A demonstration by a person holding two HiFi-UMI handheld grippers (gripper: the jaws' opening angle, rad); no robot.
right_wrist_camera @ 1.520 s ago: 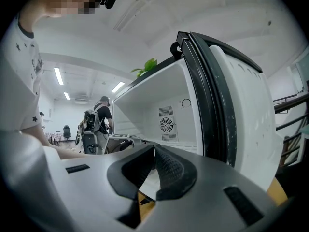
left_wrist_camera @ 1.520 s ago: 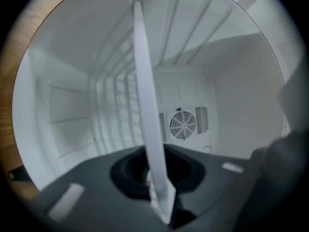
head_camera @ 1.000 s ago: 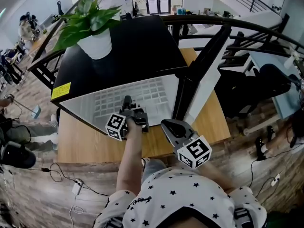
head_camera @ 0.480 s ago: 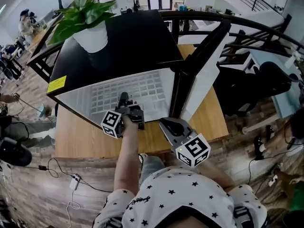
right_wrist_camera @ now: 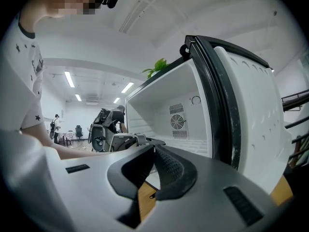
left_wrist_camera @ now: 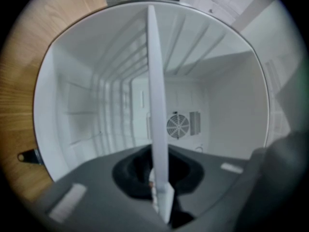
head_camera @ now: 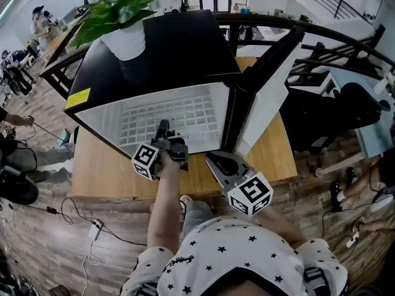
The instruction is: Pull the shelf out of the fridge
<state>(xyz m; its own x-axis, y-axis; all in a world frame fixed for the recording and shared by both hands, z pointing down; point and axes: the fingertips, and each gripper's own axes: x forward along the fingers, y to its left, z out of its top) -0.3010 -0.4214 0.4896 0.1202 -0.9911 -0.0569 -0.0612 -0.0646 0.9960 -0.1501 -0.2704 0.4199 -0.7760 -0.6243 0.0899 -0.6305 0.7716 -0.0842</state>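
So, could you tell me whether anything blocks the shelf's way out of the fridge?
Nothing visible does: the door stands open, the left gripper is shut on the shelf, and the right gripper sits aside.

You have two grippers, the left gripper (head_camera: 163,128) and the right gripper (head_camera: 214,159), plus one fridge (head_camera: 173,48), one door (head_camera: 266,85), one shelf (head_camera: 185,119), one fan grille (left_wrist_camera: 177,125), one potted plant (head_camera: 122,23) and one table (head_camera: 105,177).

Rear of shelf (head_camera: 179,117) beneath fridge top (head_camera: 176,48)
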